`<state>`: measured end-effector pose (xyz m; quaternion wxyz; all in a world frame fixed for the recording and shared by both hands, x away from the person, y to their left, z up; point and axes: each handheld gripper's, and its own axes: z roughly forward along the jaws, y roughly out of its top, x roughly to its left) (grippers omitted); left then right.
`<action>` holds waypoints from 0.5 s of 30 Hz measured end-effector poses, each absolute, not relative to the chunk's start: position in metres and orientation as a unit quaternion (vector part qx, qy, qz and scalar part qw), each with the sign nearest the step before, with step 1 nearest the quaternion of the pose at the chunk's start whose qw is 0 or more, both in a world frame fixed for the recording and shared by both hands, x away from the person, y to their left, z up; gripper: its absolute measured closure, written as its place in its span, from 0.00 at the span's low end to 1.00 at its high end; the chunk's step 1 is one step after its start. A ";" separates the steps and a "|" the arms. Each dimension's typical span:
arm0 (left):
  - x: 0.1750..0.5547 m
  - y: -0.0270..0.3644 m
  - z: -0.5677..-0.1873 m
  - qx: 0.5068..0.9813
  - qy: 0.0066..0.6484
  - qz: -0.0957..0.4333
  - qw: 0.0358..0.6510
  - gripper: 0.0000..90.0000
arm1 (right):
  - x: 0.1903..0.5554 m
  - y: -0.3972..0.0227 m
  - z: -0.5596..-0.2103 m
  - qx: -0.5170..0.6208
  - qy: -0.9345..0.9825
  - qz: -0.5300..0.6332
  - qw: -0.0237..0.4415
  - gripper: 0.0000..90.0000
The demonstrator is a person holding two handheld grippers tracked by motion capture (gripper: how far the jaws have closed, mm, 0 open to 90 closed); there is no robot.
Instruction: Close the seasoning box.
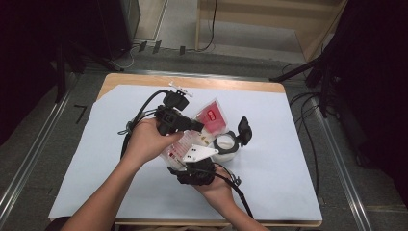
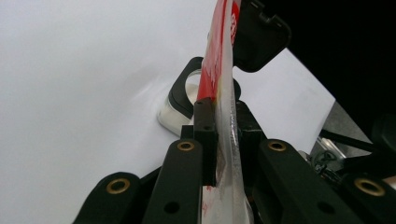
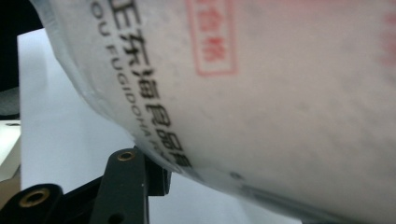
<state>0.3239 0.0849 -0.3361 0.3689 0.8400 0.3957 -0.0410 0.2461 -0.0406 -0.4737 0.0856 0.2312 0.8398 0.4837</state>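
Note:
A clear plastic pouch [image 1: 214, 115] with a red label and printed text hangs above the middle of the table between my two grippers. My left gripper [image 1: 199, 126] comes in from the left, and its jaws are shut on the pouch's edge [image 2: 219, 60]. My right gripper [image 1: 182, 162] sits underneath, close to me. In the right gripper view the pouch [image 3: 280, 93] bulges right in front of the camera. One black jaw presses on its lower edge and the other is hidden behind it. A white jar [image 1: 225, 144] stands just right of the pouch, its black flip lid [image 1: 244, 130] open.
White paper [image 1: 269, 183] covers the wooden table, with bare sheet to the left and right of the hands. Cables trail from both grippers toward me. In the left gripper view the jar [image 2: 180, 105] and its lid [image 2: 259, 37] lie just beyond the pouch. Dark stands flank the table.

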 end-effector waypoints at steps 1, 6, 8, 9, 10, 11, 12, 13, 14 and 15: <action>0.324 0.087 -0.335 0.842 0.392 -0.040 0.368 0.94 | 0.247 -0.042 -0.473 0.233 0.839 0.483 0.086 0.58; 0.323 0.092 -0.331 0.839 0.388 -0.040 0.379 0.96 | 0.252 -0.048 -0.472 0.244 0.831 0.492 0.085 0.57; 0.321 0.093 -0.330 0.841 0.384 -0.037 0.380 0.97 | 0.253 -0.049 -0.472 0.249 0.830 0.491 0.086 0.57; 0.321 0.093 -0.330 0.841 0.384 -0.037 0.380 0.97 | 0.254 -0.050 -0.472 0.248 0.830 0.491 0.086 0.57; 0.321 0.094 -0.330 0.841 0.384 -0.036 0.380 0.97 | 0.254 -0.050 -0.472 0.248 0.830 0.491 0.086 0.57; 0.320 0.095 -0.329 0.840 0.383 -0.034 0.382 0.97 | 0.255 -0.050 -0.473 0.247 0.830 0.493 0.086 0.57; 0.320 0.096 -0.328 0.841 0.383 -0.035 0.381 0.97 | 0.255 -0.051 -0.472 0.251 0.827 0.496 0.085 0.56; 0.320 0.098 -0.328 0.840 0.381 -0.036 0.384 0.97 | 0.255 -0.051 -0.472 0.251 0.827 0.496 0.085 0.56; 0.320 0.100 -0.327 0.840 0.379 -0.035 0.386 0.97 | 0.256 -0.052 -0.472 0.252 0.825 0.498 0.086 0.56; 0.319 0.101 -0.326 0.839 0.379 -0.036 0.388 0.97 | 0.256 -0.053 -0.471 0.253 0.824 0.499 0.088 0.56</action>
